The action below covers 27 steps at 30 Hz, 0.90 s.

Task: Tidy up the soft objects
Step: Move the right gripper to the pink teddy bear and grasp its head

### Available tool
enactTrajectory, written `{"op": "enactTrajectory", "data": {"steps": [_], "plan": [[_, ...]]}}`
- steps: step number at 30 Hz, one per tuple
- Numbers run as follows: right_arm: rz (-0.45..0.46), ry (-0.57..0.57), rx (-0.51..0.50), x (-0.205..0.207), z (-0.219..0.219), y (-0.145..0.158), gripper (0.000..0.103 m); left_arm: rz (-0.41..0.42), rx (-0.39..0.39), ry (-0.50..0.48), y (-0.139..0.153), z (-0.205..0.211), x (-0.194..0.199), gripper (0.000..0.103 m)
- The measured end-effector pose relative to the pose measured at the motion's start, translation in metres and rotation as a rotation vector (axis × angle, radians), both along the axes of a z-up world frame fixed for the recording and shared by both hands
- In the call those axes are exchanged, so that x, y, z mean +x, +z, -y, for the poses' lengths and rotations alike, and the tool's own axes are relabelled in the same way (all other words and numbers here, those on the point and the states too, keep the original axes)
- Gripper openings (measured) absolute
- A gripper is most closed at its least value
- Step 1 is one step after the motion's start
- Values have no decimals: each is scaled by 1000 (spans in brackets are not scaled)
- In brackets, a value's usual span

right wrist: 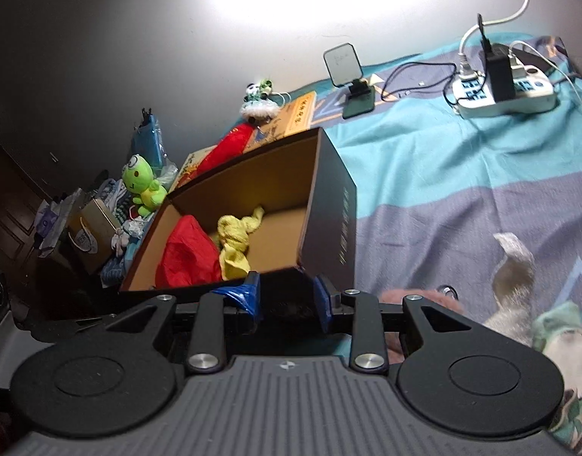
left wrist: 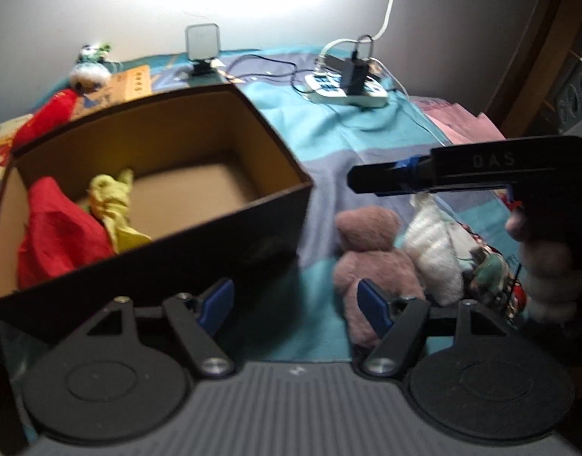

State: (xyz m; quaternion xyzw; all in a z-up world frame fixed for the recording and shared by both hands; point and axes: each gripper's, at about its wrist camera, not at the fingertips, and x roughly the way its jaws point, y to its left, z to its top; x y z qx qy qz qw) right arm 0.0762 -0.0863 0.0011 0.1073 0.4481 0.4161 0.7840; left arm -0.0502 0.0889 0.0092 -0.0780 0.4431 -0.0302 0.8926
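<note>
Facing box (left wrist: 222, 228): "DAS" on right tongs (left wrist: 370, 179).

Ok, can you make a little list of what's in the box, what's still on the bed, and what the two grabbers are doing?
box: open, dark outside, brown inside, sitting on the bed
in the box: red cloth and yellow cloth, side by side at one end
still on the bed: pink plush toy, white fluffy toy beside it
left gripper: open, empty, low between the box and the pink plush toy
right gripper: open, empty, near the box's corner
far end of the bed: power strip with cables
</note>
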Motion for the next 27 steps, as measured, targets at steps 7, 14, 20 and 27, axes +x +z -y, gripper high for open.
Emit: {"op": "enactTrajectory", "data": {"steps": [7,14,20,27], "plan": [[-119,-38,-86,-7,38,-38,14,-44,-6,-113,-37,47,13,76],[-174,-86,-157,-3,54,-63,14,-106,-86,-135,-71,50,40,77],[-256,-88,-139,5,56,-79,13,-143,-131,-153,-91,52,59,78],[-217,-68,-194,1,47,-77,14,-137,-161,-161,-91,56,66,68]]}}
